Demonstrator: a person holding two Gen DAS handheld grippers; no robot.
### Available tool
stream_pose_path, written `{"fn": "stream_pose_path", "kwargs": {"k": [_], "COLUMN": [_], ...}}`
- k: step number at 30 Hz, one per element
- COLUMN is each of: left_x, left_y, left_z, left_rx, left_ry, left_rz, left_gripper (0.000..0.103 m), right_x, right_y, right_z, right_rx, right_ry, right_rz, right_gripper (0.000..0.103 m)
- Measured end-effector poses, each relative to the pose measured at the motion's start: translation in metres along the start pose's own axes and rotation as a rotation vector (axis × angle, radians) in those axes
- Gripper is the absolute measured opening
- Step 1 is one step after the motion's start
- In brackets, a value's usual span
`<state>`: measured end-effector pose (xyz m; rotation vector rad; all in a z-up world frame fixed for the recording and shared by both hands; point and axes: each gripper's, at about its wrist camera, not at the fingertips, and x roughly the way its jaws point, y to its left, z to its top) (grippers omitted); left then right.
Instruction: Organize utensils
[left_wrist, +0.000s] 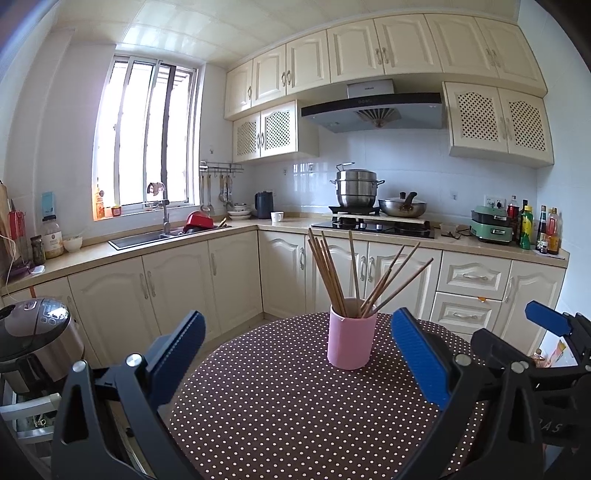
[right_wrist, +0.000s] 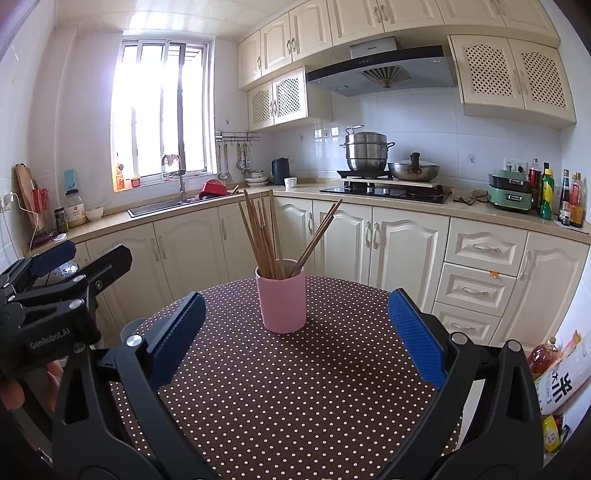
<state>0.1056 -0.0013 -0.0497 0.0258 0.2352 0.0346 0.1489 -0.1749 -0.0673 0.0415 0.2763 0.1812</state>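
A pink cup (left_wrist: 351, 341) (right_wrist: 281, 302) stands upright on the round table with a brown polka-dot cloth (left_wrist: 288, 406) (right_wrist: 295, 387). Several wooden chopsticks (left_wrist: 332, 269) (right_wrist: 264, 236) stick out of it, fanned left and right. My left gripper (left_wrist: 295, 350) hovers open in front of the cup, blue pads wide apart, nothing between them. My right gripper (right_wrist: 297, 328) is also open and empty, just short of the cup. The right gripper (left_wrist: 546, 325) shows at the right edge of the left wrist view. The left gripper (right_wrist: 59, 266) shows at the left of the right wrist view.
A rice cooker (left_wrist: 37, 339) sits left of the table. Cream cabinets (left_wrist: 229, 280) and an L-shaped counter (left_wrist: 147, 251) with sink (left_wrist: 147, 238), stove (left_wrist: 373, 227) and pots run behind. Bottles and packets (right_wrist: 554, 373) stand at the lower right.
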Motion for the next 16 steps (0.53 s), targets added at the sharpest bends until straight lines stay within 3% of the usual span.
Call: {"fn": "stream_pose_path", "kwargs": {"k": [16], "left_x": [0.0071], "left_y": [0.0072], "left_z": [0.0002], "left_rx": [-0.027], "left_ry": [0.035], "left_rz": [0.006], "left_gripper": [0.099], "right_x": [0.0008], "right_y": [-0.0016], "right_z": [-0.001], "right_rx": [0.001], "right_ry": [0.004], "right_rz": [0.0], "right_gripper": [0.097]}}
